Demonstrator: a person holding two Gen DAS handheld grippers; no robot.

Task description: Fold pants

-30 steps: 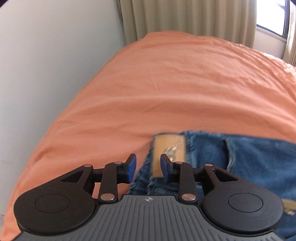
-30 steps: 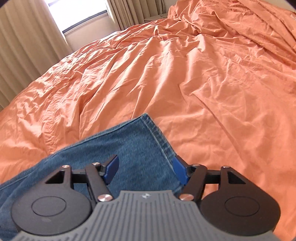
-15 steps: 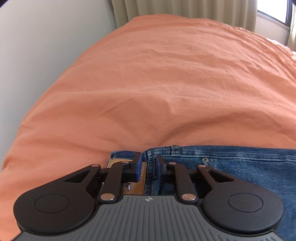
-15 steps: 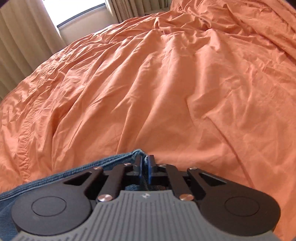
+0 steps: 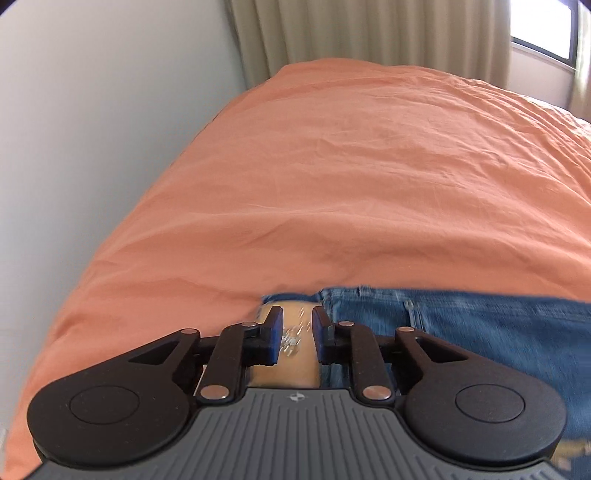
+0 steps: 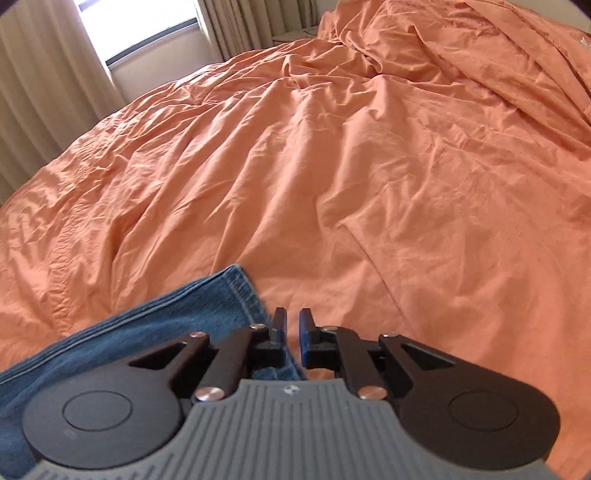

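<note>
Blue denim pants (image 5: 480, 325) lie on an orange bed cover (image 5: 369, 177). In the left wrist view the waistband with a tan leather patch (image 5: 295, 332) sits right under my left gripper (image 5: 297, 326), whose jaws stand a little apart over the patch without pinching it. In the right wrist view a hemmed corner of the pants (image 6: 221, 306) lies at the lower left. My right gripper (image 6: 292, 325) has a narrow gap between its pads and sits just right of the denim edge, holding nothing.
A white wall (image 5: 92, 147) runs along the bed's left side. Beige curtains (image 5: 369, 33) and a window (image 6: 136, 29) stand behind the bed. The cover is bunched into folds at the far right (image 6: 498, 55).
Both grippers were shut on the denim half a second ago. Now both have opened slightly, let go and lifted back; the waistband and the hem corner lie on the bed.
</note>
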